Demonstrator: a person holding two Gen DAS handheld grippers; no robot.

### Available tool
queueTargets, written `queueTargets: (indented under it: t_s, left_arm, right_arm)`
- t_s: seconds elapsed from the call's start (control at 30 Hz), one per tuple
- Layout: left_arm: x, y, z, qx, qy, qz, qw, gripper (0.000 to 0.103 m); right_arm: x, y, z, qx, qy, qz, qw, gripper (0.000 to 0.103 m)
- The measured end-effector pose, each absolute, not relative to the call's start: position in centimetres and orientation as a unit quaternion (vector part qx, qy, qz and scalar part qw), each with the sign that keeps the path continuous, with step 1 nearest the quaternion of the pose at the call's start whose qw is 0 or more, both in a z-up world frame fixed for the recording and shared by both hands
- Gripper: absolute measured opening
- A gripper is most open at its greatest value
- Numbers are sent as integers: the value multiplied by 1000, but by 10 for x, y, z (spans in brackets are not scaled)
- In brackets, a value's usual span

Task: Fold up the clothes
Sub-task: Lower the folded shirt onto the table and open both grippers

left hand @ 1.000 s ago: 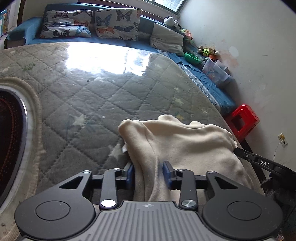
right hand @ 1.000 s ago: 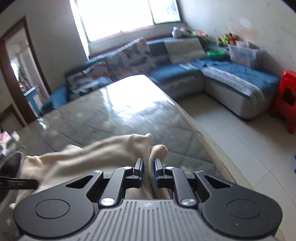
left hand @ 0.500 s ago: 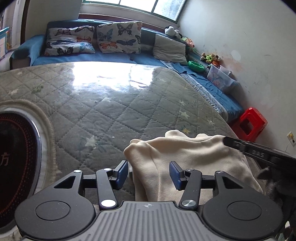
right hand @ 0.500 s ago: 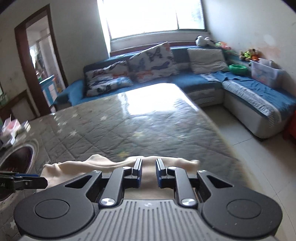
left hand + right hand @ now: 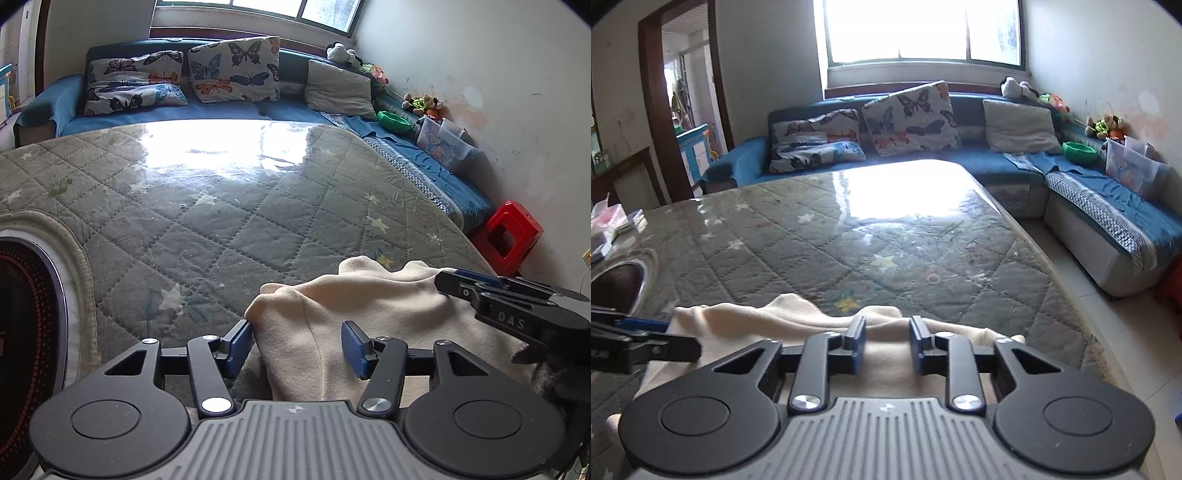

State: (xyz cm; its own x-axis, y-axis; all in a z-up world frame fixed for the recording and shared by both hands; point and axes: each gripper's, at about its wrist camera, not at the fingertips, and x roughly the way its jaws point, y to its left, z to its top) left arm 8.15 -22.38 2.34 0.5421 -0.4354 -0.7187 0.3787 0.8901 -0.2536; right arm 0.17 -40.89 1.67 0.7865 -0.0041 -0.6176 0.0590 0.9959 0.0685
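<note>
Since a second ago, I'm opening both claws, letting go of the cream garment point(image 5: 369, 314). It's lying on the quilted surface point(image 5: 221, 221), running sideways between the left claw point(image 5: 297, 343) and right claw point(image 5: 886, 343), pads clear.

Two wrist views (shared sofa point(image 5: 229, 110))

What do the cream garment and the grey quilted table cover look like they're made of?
Cream garment: soft, matte knit or fleece by the look; it slumps in rounded folds with a fuzzy surface and no shine. Exact fibre unclear.

Table cover: quilted padded fabric, stitched in diamonds with printed stars, seemingly under a clear glossy sheet, plastic or glass, since the window glare reflects sharply off it.
</note>
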Motion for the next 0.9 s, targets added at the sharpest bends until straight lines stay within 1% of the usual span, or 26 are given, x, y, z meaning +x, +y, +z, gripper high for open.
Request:
queueTargets:
  t_s: [0.17, 0.3, 0.53, 0.7, 0.8, 0.9]
  left_arm:
    - [80, -224, 23, -28, 419, -224, 880, 58]
    - [73, -222, 27, -18, 409, -219, 886, 64]
    - [61, -215, 33, -9, 406, -217, 888, 64]
    - [47, -214, 37, 6, 396, -217, 892, 70]
    - [37, -214, 38, 12, 395, -219, 892, 72]
    - [27, -212, 39, 21, 392, -220, 893, 77]
  right_arm:
    - [-1, -401, 11, 24, 325, -16, 945, 28]
    - [-7, -399, 20, 30, 313, -18, 949, 29]
    - [-31, -389, 22, 20, 309, -17, 951, 33]
    - [-50, -388, 22, 22, 314, -18, 949, 34]
    - [-62, -386, 22, 23, 319, -22, 947, 38]
    - [-72, -386, 21, 24, 322, -23, 946, 40]
